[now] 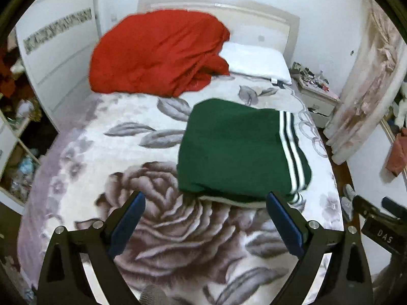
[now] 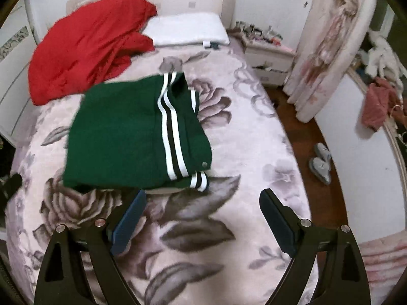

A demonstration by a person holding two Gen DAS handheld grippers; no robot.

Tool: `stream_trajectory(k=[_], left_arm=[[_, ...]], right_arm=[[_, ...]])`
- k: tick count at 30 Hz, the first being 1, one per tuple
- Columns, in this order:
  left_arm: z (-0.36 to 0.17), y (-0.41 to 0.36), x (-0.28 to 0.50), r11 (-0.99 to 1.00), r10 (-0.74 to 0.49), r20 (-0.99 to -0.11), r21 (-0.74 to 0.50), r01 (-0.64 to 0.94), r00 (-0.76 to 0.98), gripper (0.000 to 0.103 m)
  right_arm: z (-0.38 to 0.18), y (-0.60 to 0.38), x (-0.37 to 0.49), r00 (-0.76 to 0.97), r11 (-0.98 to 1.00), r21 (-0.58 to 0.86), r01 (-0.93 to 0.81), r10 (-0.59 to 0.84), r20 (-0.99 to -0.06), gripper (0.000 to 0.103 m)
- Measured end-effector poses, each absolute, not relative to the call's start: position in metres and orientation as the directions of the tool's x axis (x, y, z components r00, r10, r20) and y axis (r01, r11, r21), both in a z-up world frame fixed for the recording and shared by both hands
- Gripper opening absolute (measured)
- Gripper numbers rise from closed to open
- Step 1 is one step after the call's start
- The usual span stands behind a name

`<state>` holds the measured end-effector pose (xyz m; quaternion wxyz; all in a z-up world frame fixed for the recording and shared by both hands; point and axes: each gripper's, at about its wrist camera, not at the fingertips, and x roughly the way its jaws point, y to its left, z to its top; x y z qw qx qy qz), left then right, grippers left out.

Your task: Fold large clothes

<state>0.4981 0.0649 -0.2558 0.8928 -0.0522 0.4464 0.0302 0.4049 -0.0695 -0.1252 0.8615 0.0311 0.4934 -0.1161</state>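
Note:
A dark green garment with white and black stripes [image 1: 234, 150] lies folded into a compact rectangle on the floral bed cover [image 1: 101, 167]. It also shows in the right wrist view [image 2: 127, 134]. My left gripper [image 1: 206, 203] is open and empty, just in front of the garment's near edge and above the cover. My right gripper [image 2: 203, 198] is open and empty, near the garment's striped near corner. Part of the right gripper tool [image 1: 381, 218] shows at the right edge of the left wrist view.
A bunched red quilt [image 1: 157, 53] and a white pillow [image 1: 254, 61] lie at the head of the bed. A cluttered nightstand [image 2: 267, 50], a curtain [image 2: 328, 50] and grey slippers [image 2: 320, 162] on the wooden floor are to the right. A white wardrobe [image 1: 56, 50] stands left.

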Motion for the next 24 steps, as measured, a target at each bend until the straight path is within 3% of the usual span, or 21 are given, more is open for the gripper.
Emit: stream_trajectory(k=[14, 24], left_arm=[[-0.090, 0.029, 0.332, 0.999, 0.023, -0.689, -0.015, -0.046, 0.724, 0.097], [-0.036, 0.028, 0.256, 0.997, 0.057, -0.640, -0.007, -0.080, 0.767, 0.097]], right_arm=[[0.077, -0.051, 0.182, 0.626, 0.970, -0.088, 0.225, -0.213, -0.750, 0.092], [0.171, -0.044, 0.068, 0.716, 0.976, -0.079, 0.204, -0.204, -0.667, 0.093]])
